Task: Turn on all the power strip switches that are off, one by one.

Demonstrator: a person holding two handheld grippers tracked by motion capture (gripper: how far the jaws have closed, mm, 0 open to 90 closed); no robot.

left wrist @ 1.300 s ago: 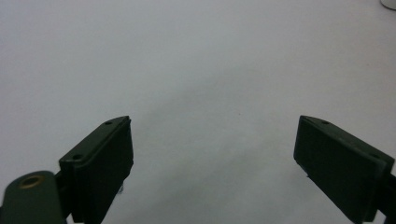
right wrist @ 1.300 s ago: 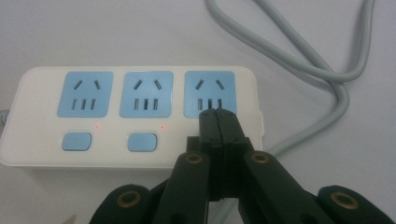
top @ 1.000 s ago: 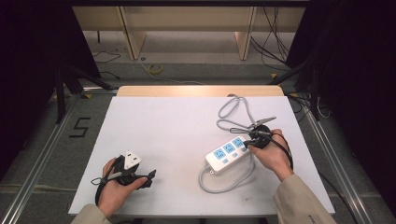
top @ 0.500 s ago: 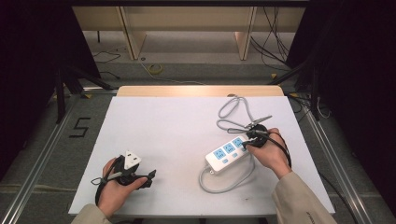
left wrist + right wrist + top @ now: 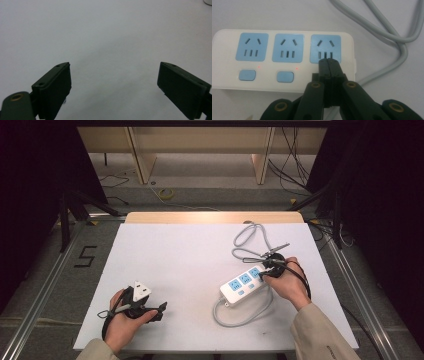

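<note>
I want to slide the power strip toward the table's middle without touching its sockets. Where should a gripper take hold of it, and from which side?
Judging by its pose, grip the power strip across its narrow width at the plain end past the sockets, coming from above. It lies flat, so its long edges are exposed, and the grey cord leaves from its far end under the right gripper.

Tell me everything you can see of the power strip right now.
The power strip is a white, plastic-looking block lying flat on the white table, angled, at the person's right. It has three blue sockets in a row, two blue buttons visible below them and two small red lights. Its grey cord loops off the near end; another stretch curls beyond it. The right claw, jaws together, sits over the third socket's lower edge, hiding whatever lies beneath; contact cannot be confirmed.
</note>
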